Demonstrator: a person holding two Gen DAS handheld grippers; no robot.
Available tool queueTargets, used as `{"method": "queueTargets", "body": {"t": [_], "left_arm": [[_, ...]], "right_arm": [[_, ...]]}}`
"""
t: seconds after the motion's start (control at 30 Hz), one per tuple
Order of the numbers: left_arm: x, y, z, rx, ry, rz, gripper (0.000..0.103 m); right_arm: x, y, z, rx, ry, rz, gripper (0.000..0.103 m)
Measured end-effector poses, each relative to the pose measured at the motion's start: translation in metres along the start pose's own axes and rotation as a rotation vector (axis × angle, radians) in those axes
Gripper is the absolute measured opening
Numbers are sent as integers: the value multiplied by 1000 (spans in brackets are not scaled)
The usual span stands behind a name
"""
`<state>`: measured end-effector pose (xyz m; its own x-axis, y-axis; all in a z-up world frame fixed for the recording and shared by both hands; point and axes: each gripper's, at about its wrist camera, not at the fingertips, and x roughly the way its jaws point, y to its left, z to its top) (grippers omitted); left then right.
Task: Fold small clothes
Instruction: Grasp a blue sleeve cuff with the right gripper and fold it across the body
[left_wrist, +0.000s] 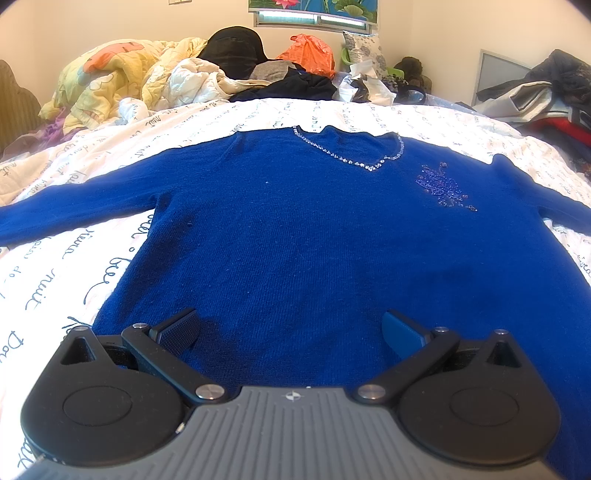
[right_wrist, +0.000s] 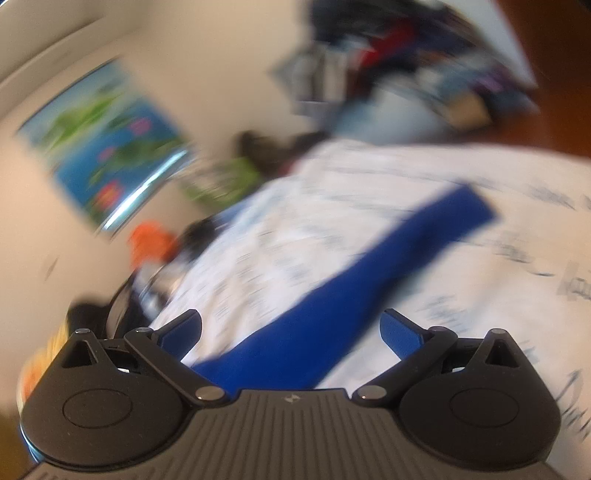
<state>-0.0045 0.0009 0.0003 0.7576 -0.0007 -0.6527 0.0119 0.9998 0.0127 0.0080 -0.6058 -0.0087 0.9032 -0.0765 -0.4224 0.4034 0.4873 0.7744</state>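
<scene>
While the blue sweater (left_wrist: 314, 229) lies flat on the bed (left_wrist: 110, 258), collar at 12 o'clock, the left hand-held gripper (left_wrist: 291, 328) hovers spread apart over its hem; the right hand-held gripper (right_wrist: 291, 328), also spread, overlooks one sleeve (right_wrist: 369, 288).

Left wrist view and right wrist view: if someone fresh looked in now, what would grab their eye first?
The blue sweater dominates, spread flat and face up on the white script-printed bedsheet, with a rhinestone neckline. The open left tool hovers over its hem. In the blurred right wrist view, one blue sleeve stretches away from the open right tool.
</scene>
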Motion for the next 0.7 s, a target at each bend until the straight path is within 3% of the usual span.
{"method": "queueTargets", "body": {"t": [0.07, 0.1, 0.27, 0.47, 0.6, 0.7], "left_arm": [[0, 0, 0, 0, 0, 0, 103], [0, 0, 0, 0, 0, 0, 103], [0, 0, 0, 1, 0, -1, 103], [0, 0, 0, -1, 0, -1, 103], [0, 0, 0, -1, 0, -1, 103], [0, 0, 0, 0, 0, -2, 103]], "right_arm": [[11, -37, 23, 163, -3, -22, 100], [14, -43, 30, 177, -11, -17, 96], [32, -39, 50, 141, 7, -49, 95], [55, -16, 49, 88, 25, -132, 96], [58, -16, 35, 184, 126, -37, 96], [62, -15, 31, 170, 118, -13, 98]]}}
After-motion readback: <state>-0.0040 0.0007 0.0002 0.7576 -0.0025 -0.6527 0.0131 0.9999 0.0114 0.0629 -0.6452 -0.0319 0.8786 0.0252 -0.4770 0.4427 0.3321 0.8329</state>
